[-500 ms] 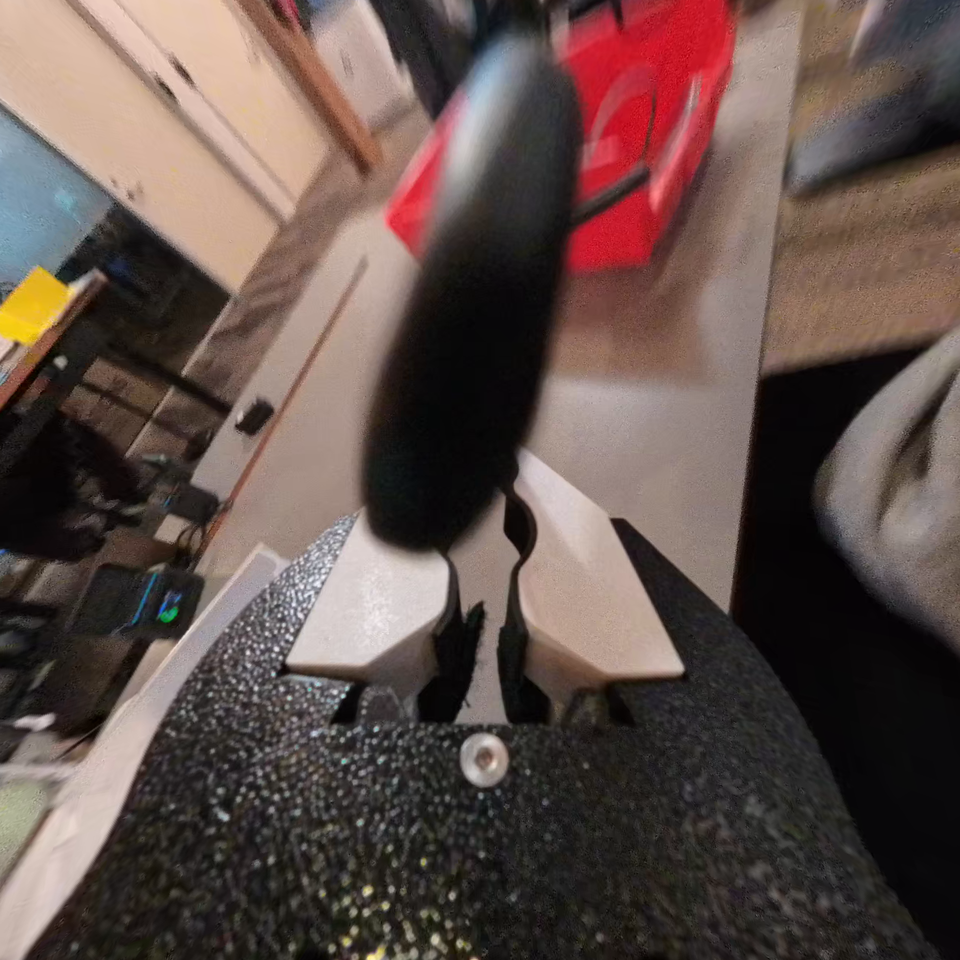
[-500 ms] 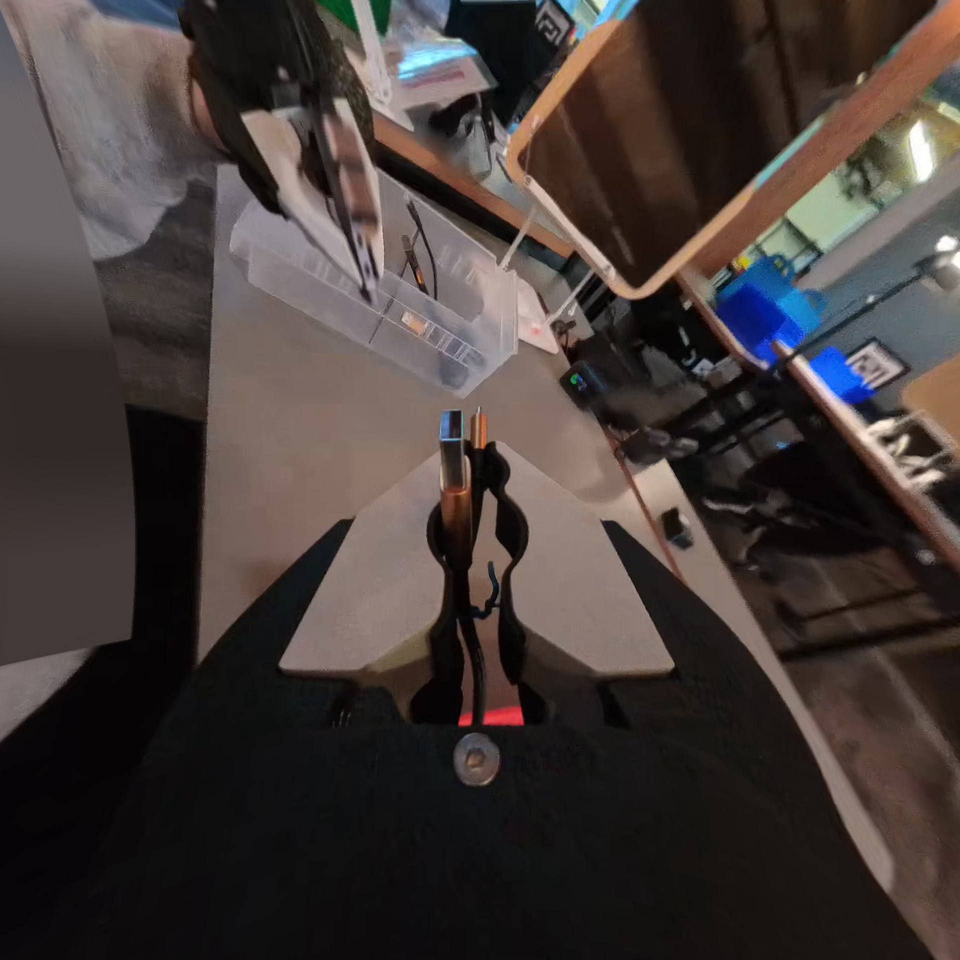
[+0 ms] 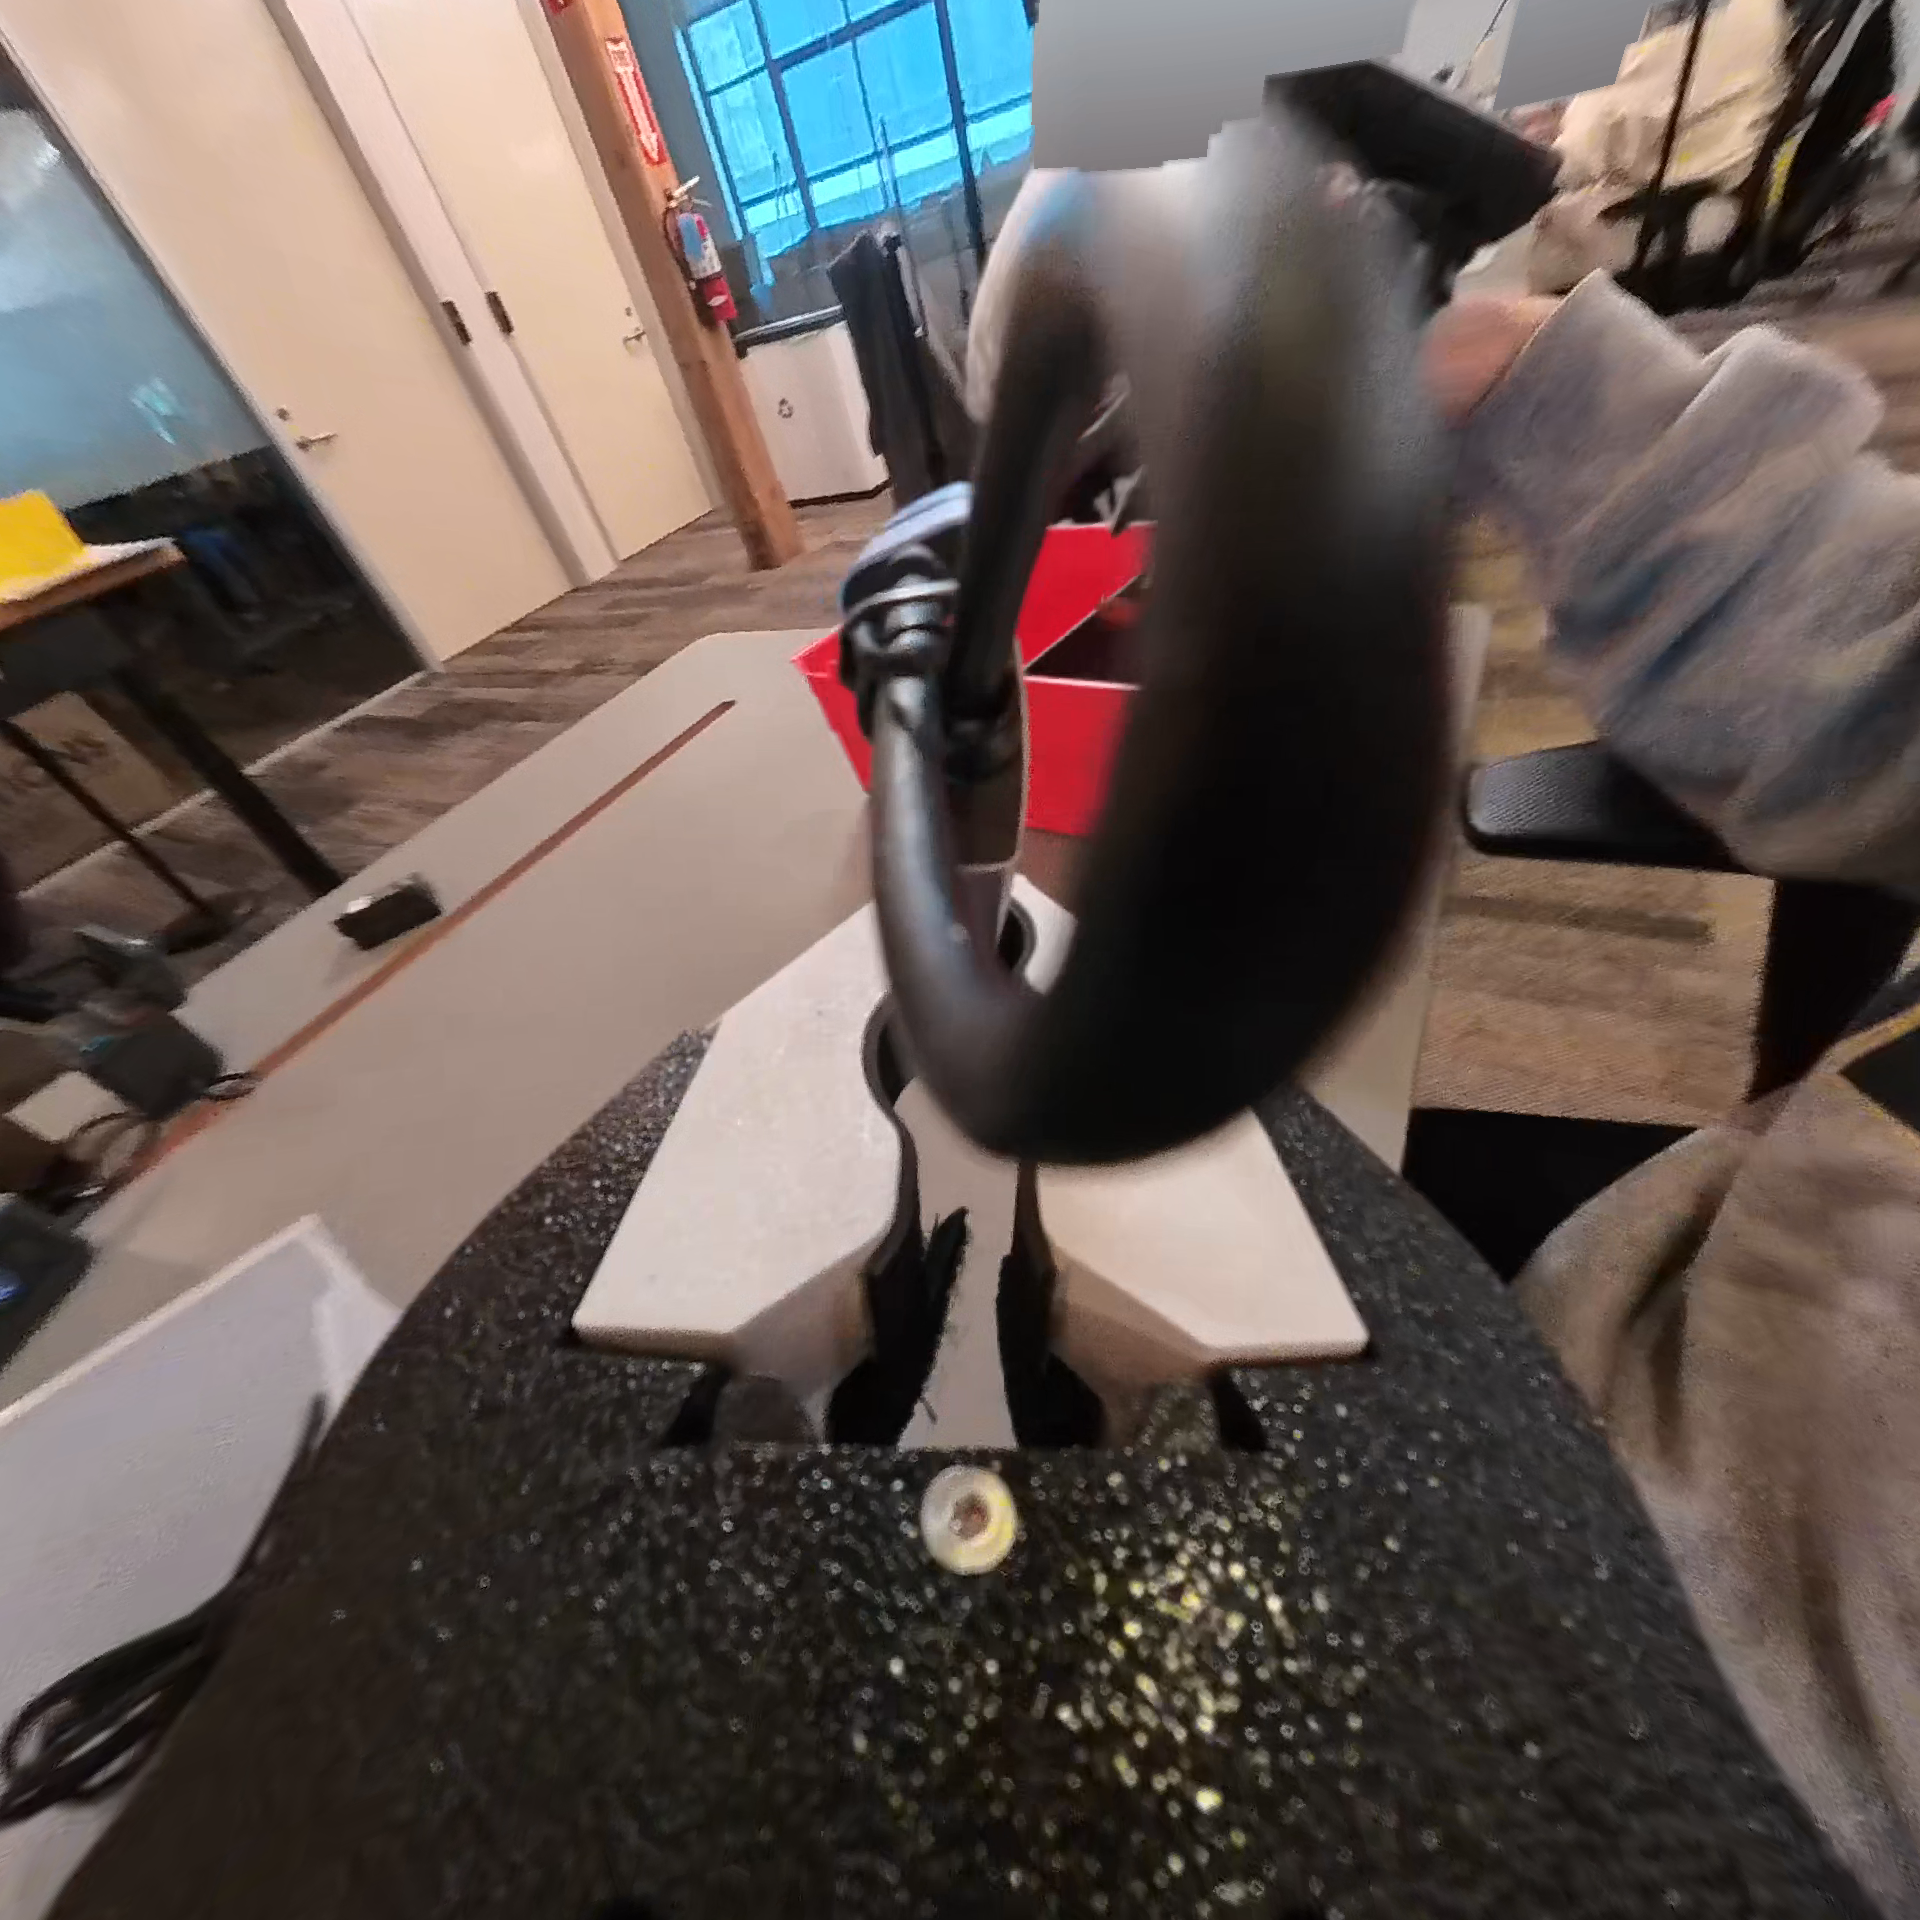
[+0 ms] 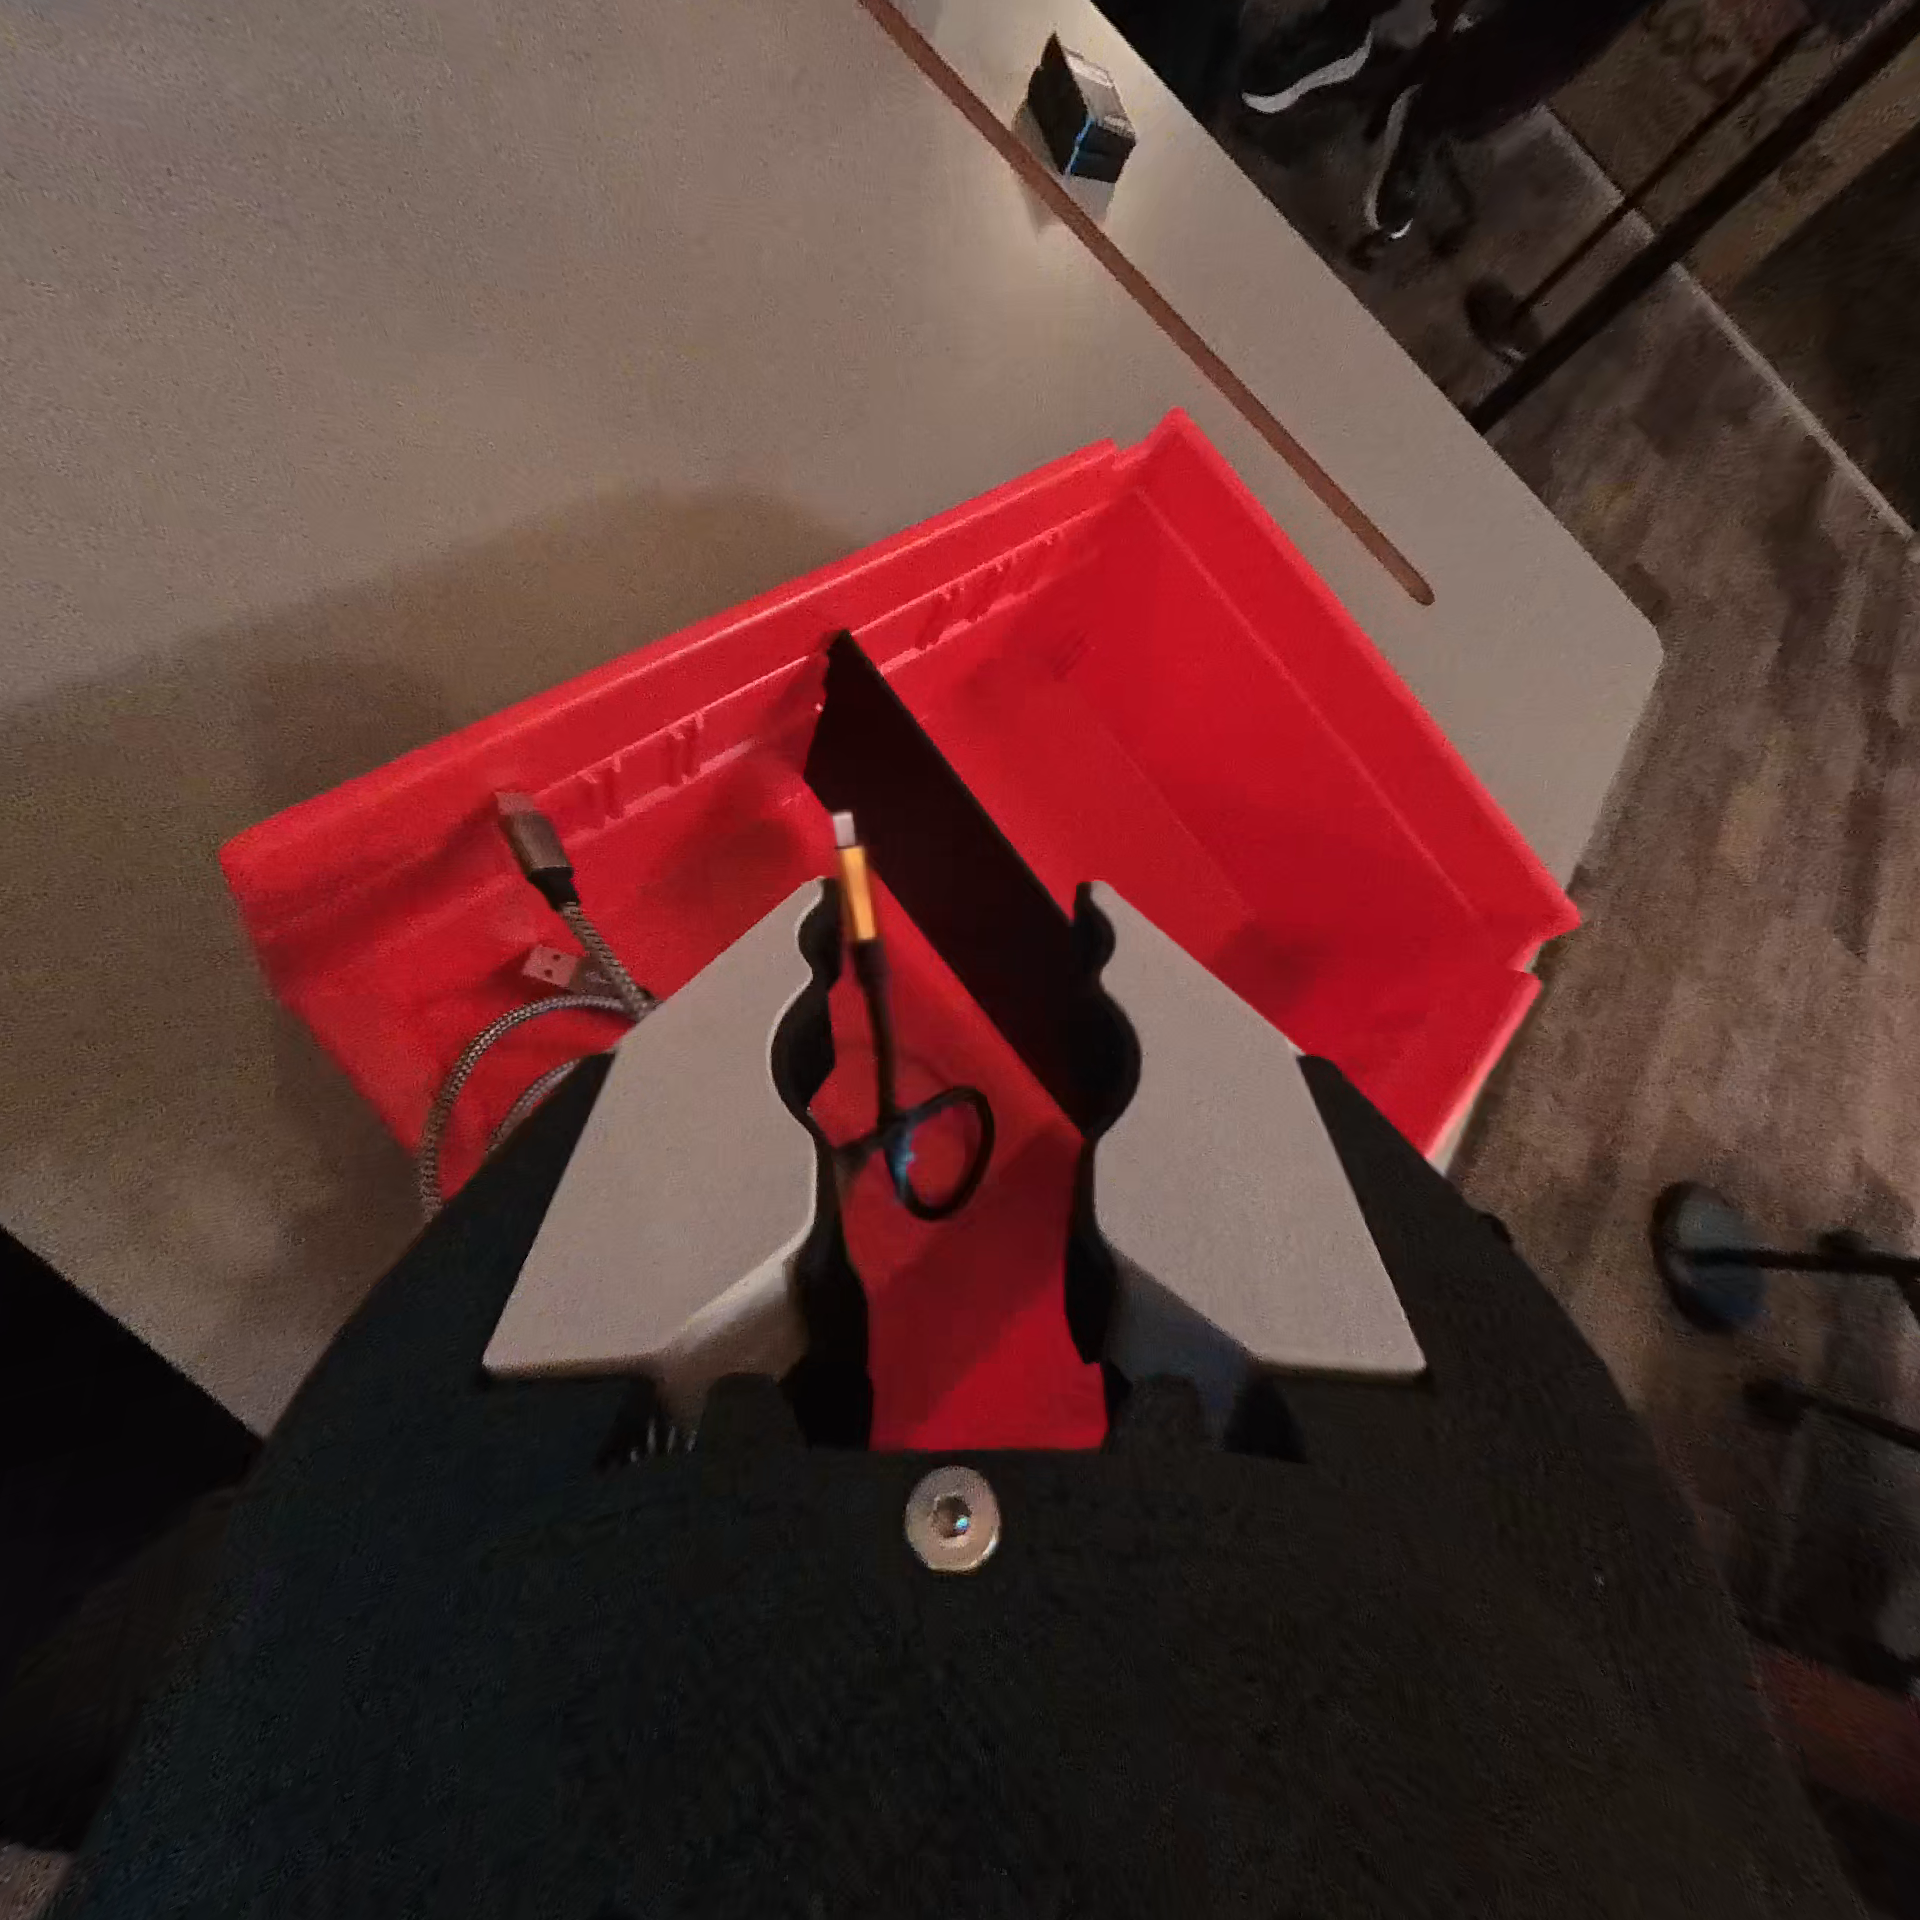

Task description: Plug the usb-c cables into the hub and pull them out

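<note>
My left gripper (image 3: 961, 925) is shut on a black oval hub (image 3: 1247, 727), which stands up from the fingertips and is blurred. The hub's own black cable (image 3: 914, 883) loops beside it. My right gripper (image 4: 956, 894) is open and empty above a red bin (image 4: 1299, 727) that has a black divider (image 4: 935, 810). A black cable with an orange plug (image 4: 857, 894) is in the bin's left compartment, seen between my open fingers. A grey braided cable (image 4: 540, 852) lies in the same compartment, farther left.
The red bin (image 3: 1070, 748) sits at the far end of the grey table (image 4: 416, 312), near its edge. A small black box (image 4: 1081, 104) lies by the table's slot. A person's grey sleeve (image 3: 1714, 571) is at the right. A pale tray with cables (image 3: 104, 1704) is at the near left. The gap from one gripper's tips to the other's is roughly 35 cm.
My right gripper has swung over the red bin, opened and let go of the orange-plug cable. My left gripper has tilted up, still holding the hub.
</note>
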Available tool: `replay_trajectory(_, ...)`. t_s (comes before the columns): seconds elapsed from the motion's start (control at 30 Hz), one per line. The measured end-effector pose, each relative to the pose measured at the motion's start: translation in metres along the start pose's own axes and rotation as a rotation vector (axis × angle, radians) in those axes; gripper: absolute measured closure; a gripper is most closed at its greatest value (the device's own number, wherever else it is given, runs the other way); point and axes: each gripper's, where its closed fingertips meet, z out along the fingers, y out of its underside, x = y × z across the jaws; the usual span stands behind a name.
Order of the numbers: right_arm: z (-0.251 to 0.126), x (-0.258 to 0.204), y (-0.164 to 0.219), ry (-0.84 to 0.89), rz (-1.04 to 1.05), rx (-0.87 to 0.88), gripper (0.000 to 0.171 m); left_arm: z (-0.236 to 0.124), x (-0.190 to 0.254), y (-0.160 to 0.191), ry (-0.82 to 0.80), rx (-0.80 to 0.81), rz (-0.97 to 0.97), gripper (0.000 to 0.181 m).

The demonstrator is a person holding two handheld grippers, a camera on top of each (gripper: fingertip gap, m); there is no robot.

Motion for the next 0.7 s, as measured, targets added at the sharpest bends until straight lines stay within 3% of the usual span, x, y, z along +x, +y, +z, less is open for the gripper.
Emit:
replay_trajectory(0.1, -0.013, 0.009, -0.011, 0.069, -0.002, 0.063, 0.119, 0.009, 0.009, 0.001, 0.055, 0.024, -0.06, 0.178)
replay_trajectory(0.17, -0.029, -0.009, -0.04, 0.025, -0.038, 0.188, 0.119, 0.015, 0.021, -0.001, 0.113, 0.042, -0.091, 0.177)
replay_trajectory(0.37, -0.09, -0.168, -0.145, -0.58, -0.196, 0.659, 0.118, 0.034, 0.063, 0.007, 0.247, 0.018, -0.014, 0.177)
replay_trajectory(0.47, -0.094, -0.23, -0.16, -0.724, -0.29, 0.675, 0.12, 0.042, 0.083, 0.016, 0.278, -0.045, 0.095, 0.175)
replay_trajectory(0.57, -0.077, -0.267, -0.152, -0.696, -0.438, 0.588, 0.125, 0.046, 0.101, 0.026, 0.302, -0.122, 0.227, 0.177)
replay_trajectory(0.63, -0.071, -0.28, -0.145, -0.682, -0.519, 0.559, 0.148, 0.049, 0.108, 0.03, 0.305, -0.16, 0.285, 0.177)
replay_trajectory(0.7, -0.067, -0.285, -0.138, -0.689, -0.587, 0.526, 0.155, 0.051, 0.111, 0.032, 0.285, -0.187, 0.328, 0.176)
